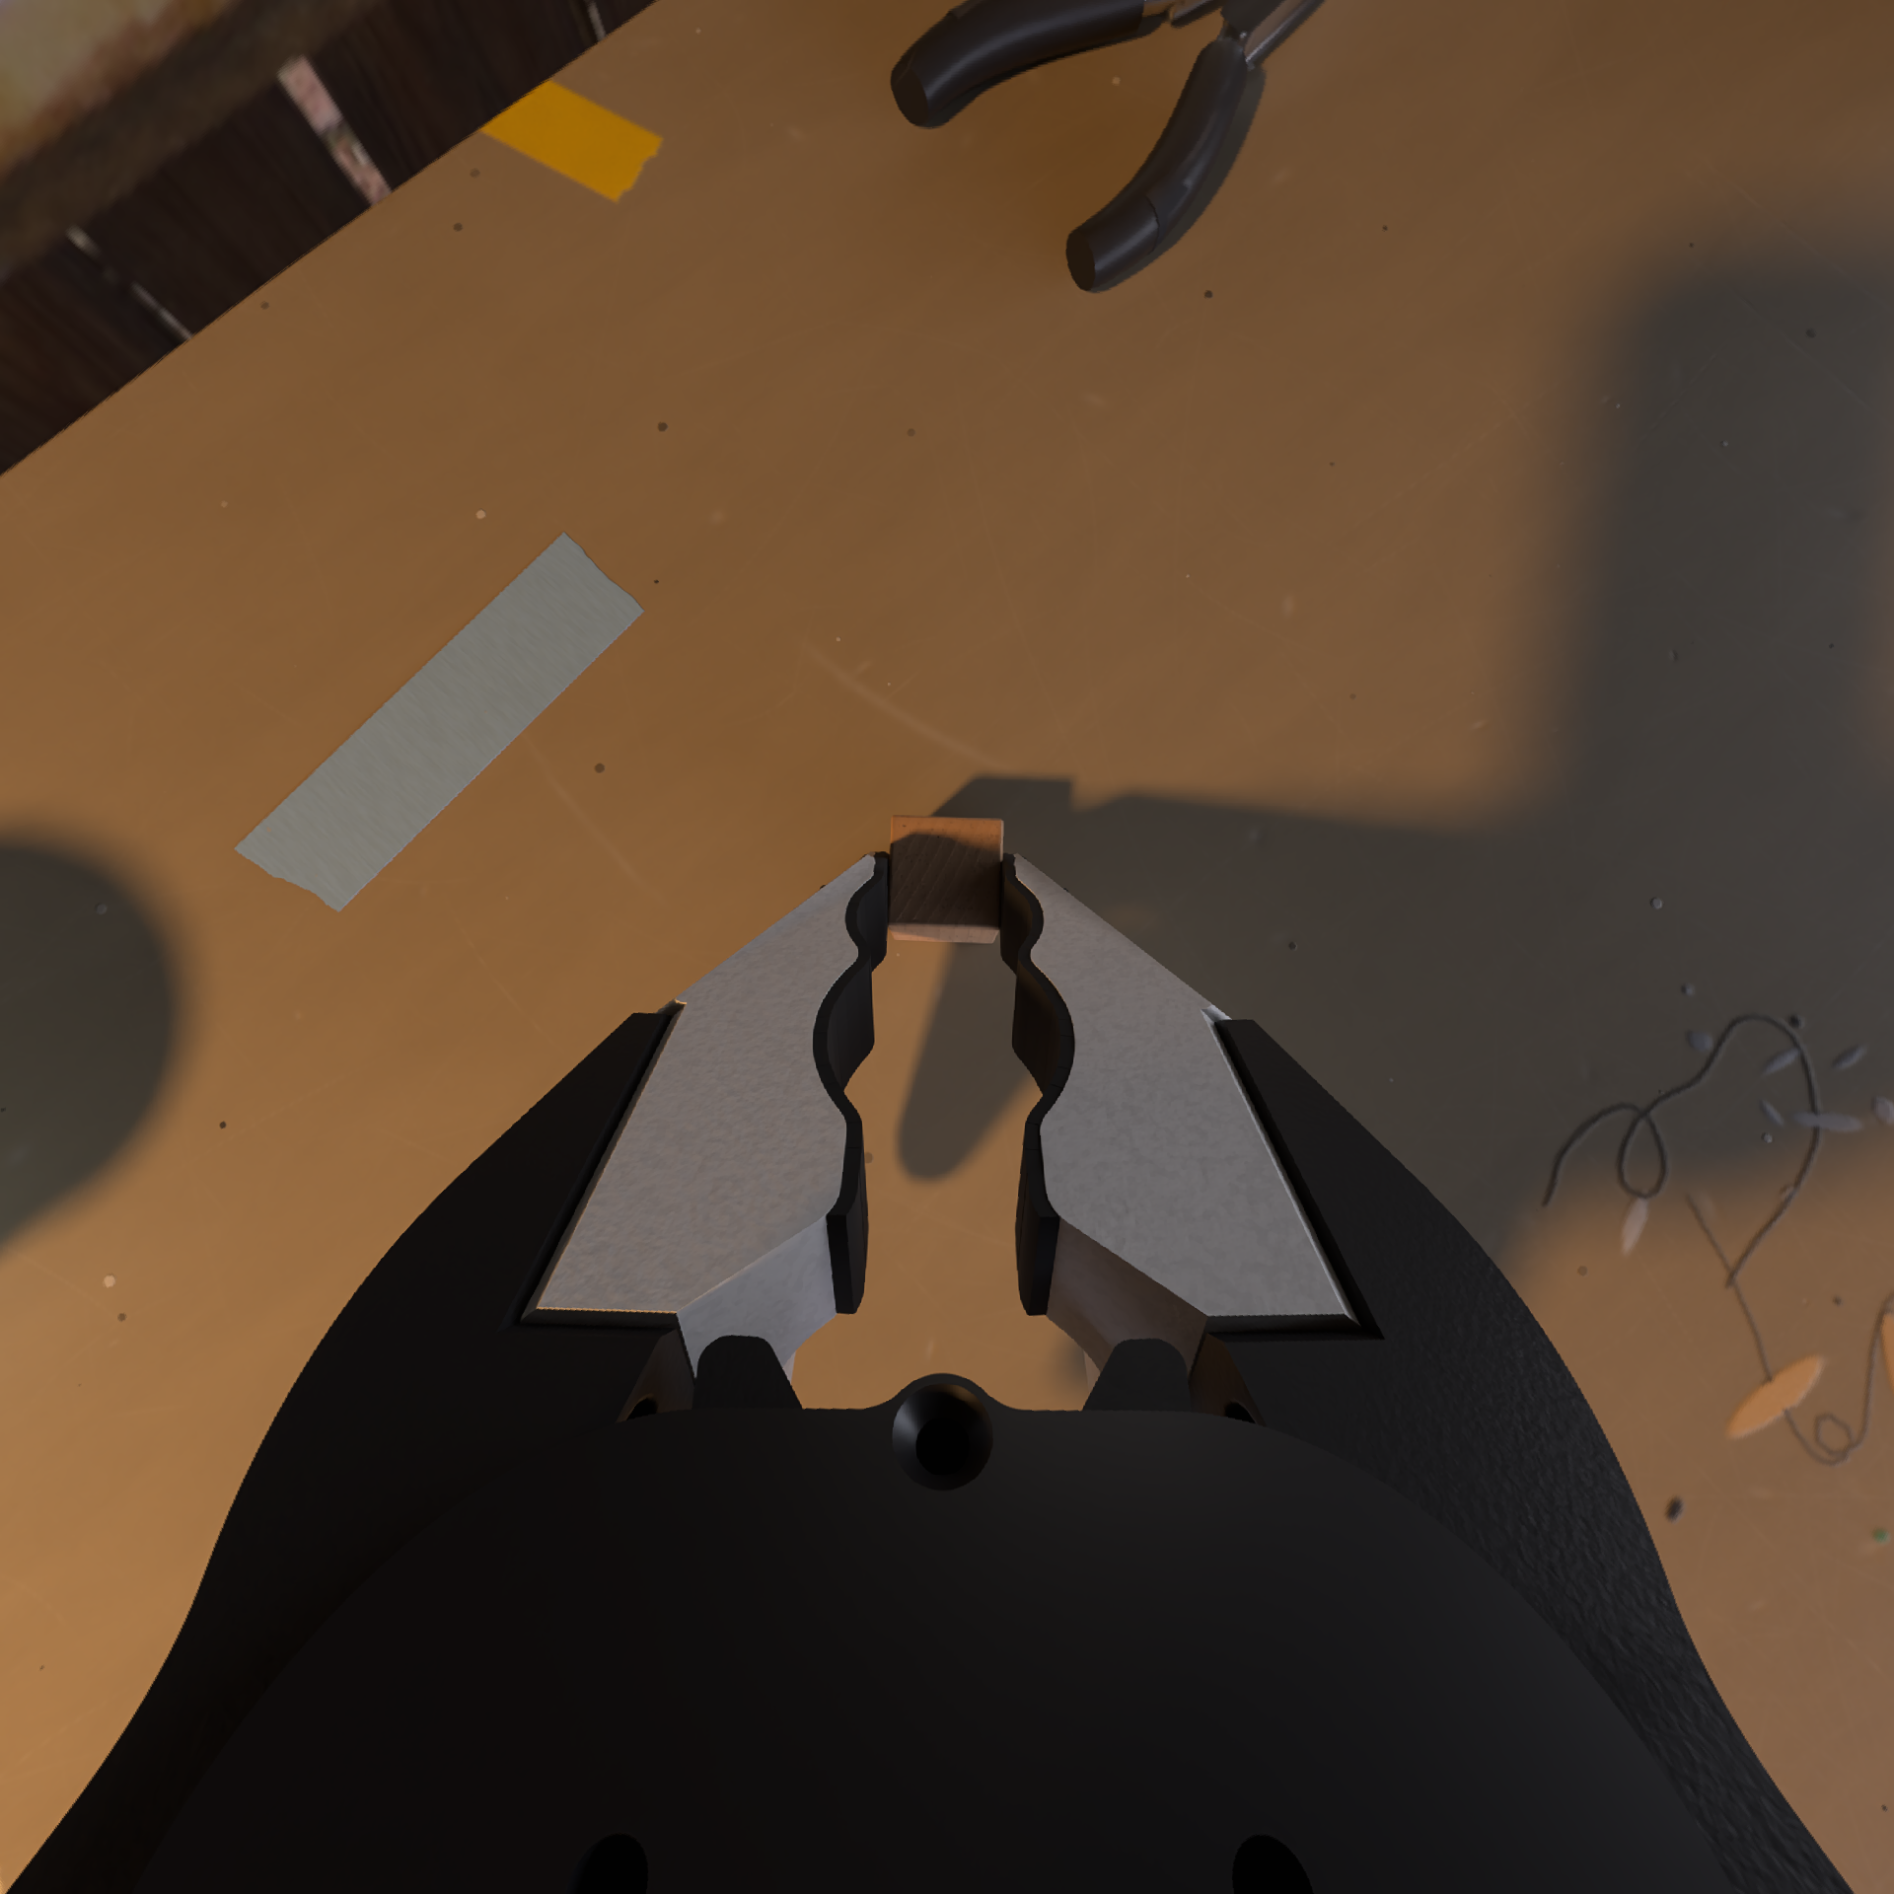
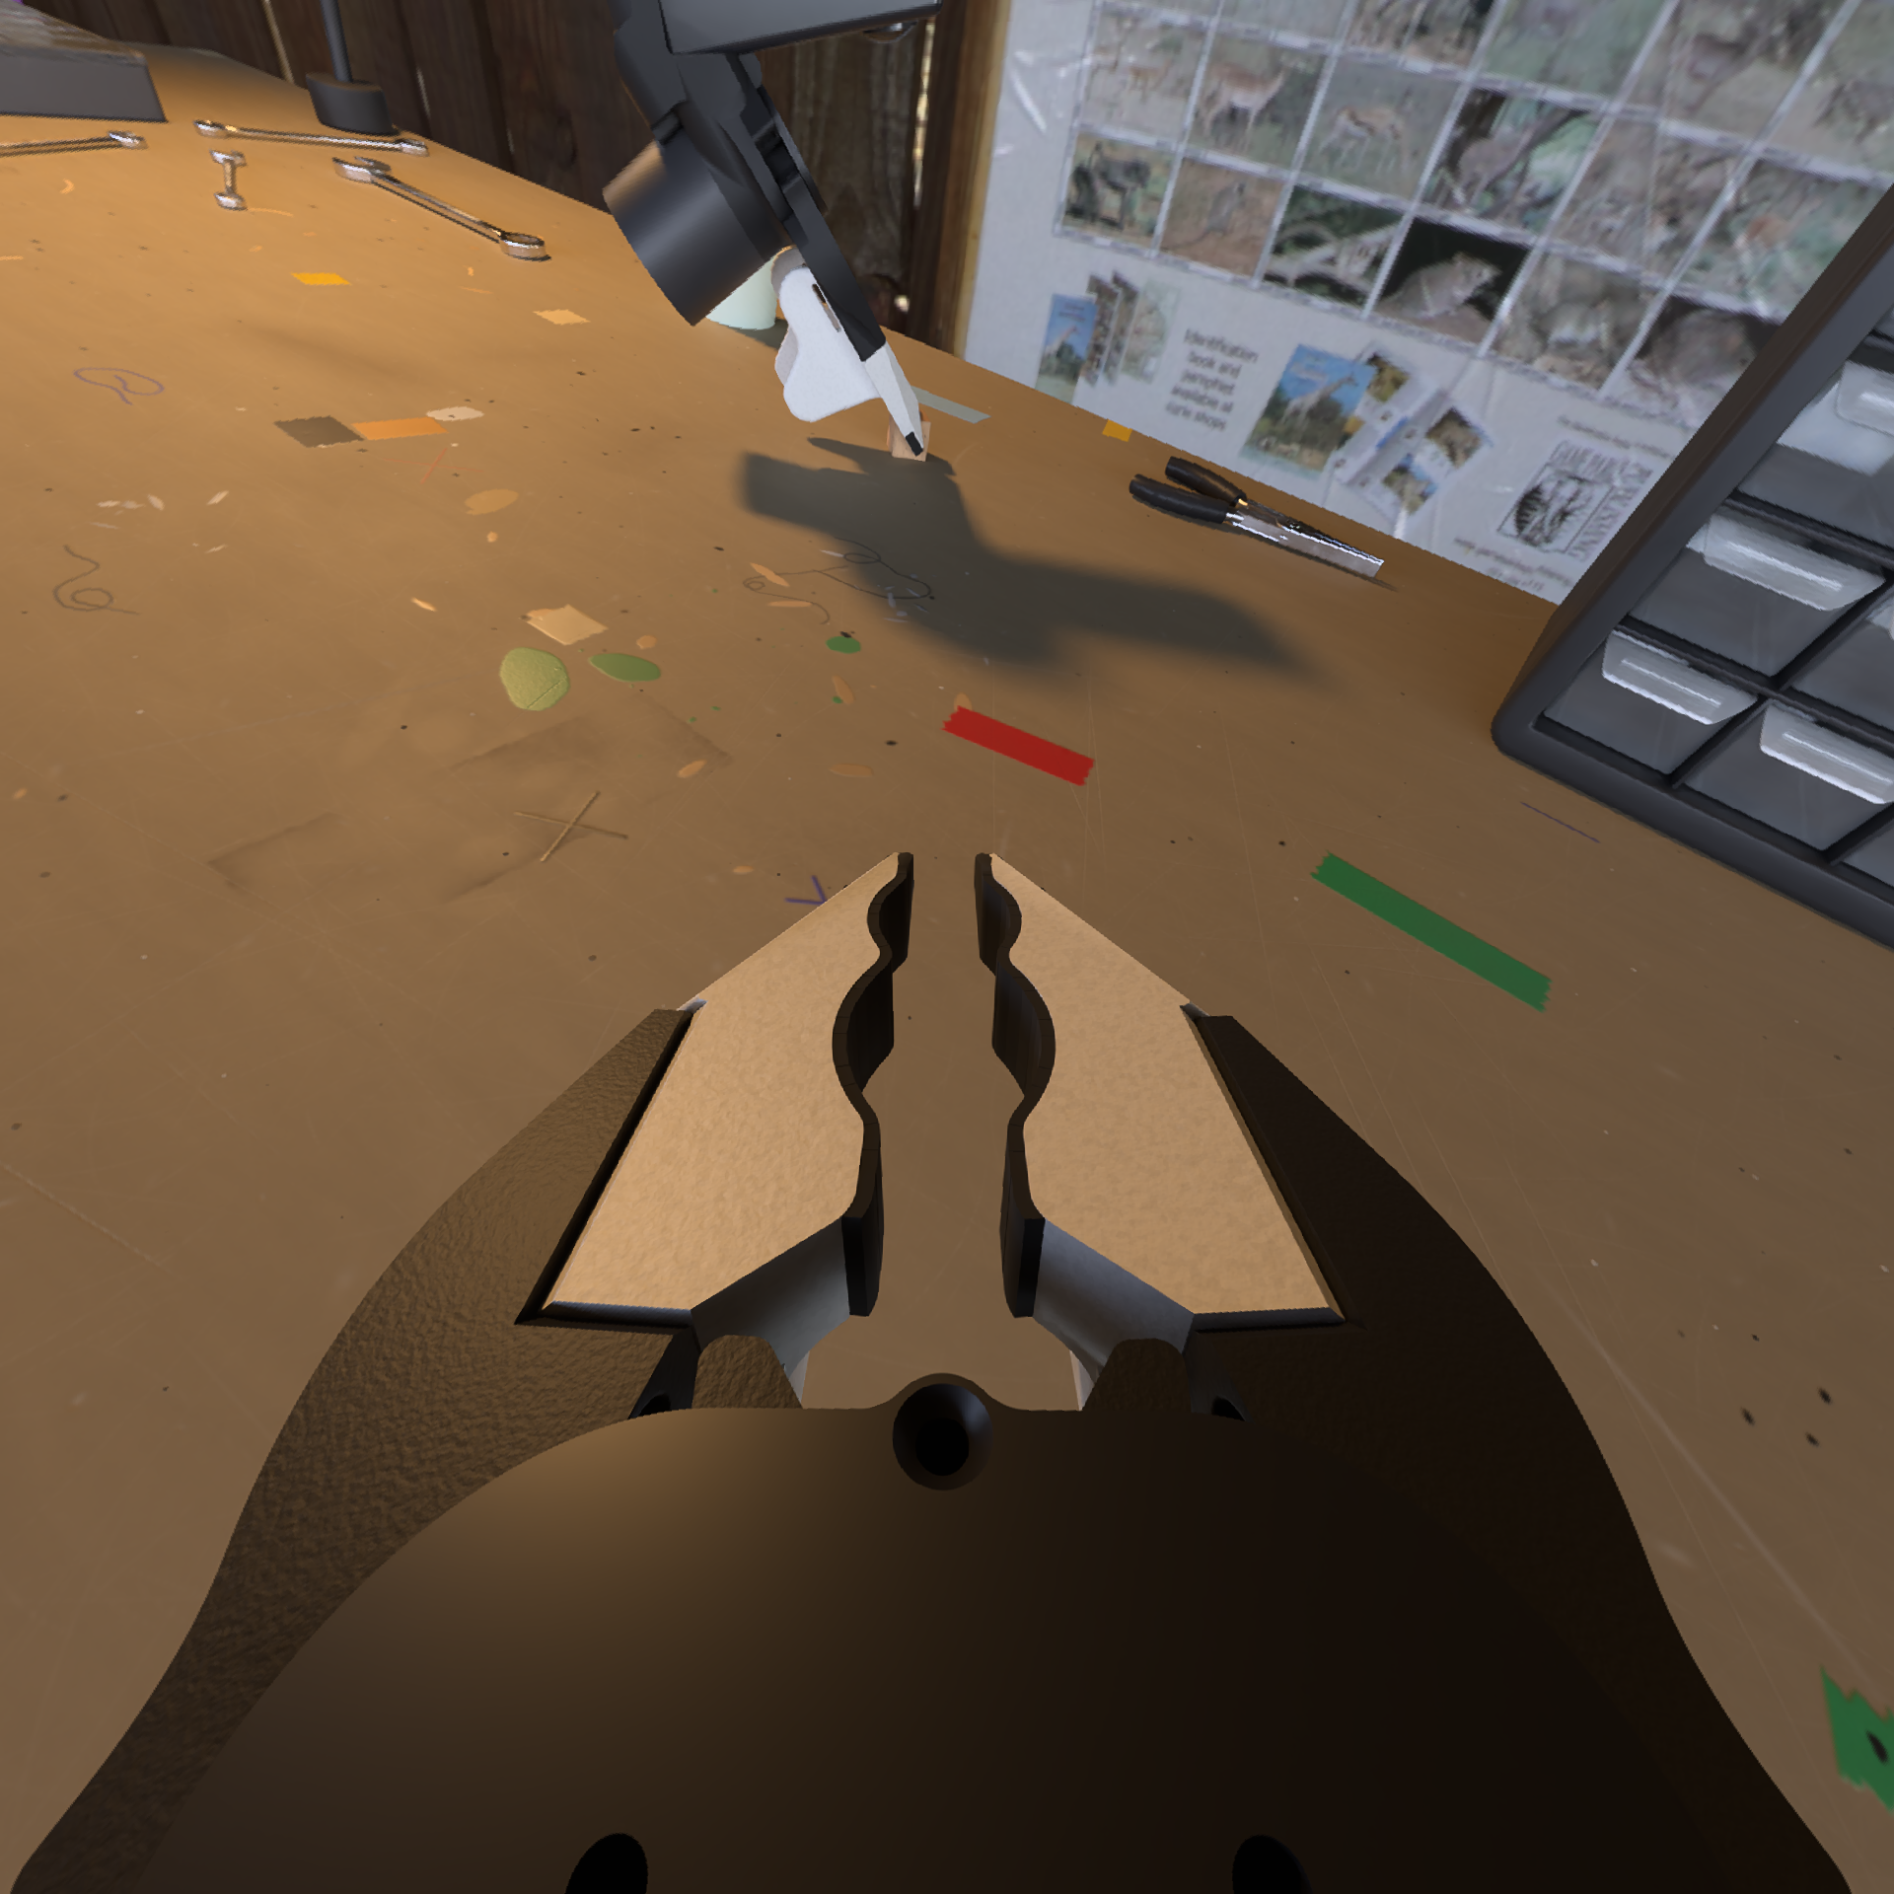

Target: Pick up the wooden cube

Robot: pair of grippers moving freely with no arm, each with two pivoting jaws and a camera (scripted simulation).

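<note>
The left gripper has the wooden cube pinched between the very tips of its fingers, the dark pads touching the cube's two side faces, and the cube sits at or just above the surface; from the right wrist view it looks to rest there, though I cannot tell if it has left the surface yet. The step in hand is, I judge, the lift: since the grip is only at the tips, with the cube's far edge poking out beyond them, it would be best to raise it straight and slowly, keep the squeeze steady, and avoid any twist that could roll the cube out (a deeper bite between the pads would be safer). The right gripper hangs well back from the cube with its fingers narrow and nothing between them. Beyond the left fingertips lie black-handled pliers; to their left, a grey strip of tape and, farther off, a yellow piece. The surface is a worn brown workbench, speckled and scribbled on, with red tape and green tape ahead of the right fingers, wrenches far off to the left, a drawer cabinet to the right, and a wall poster of animal photographs behind
</note>
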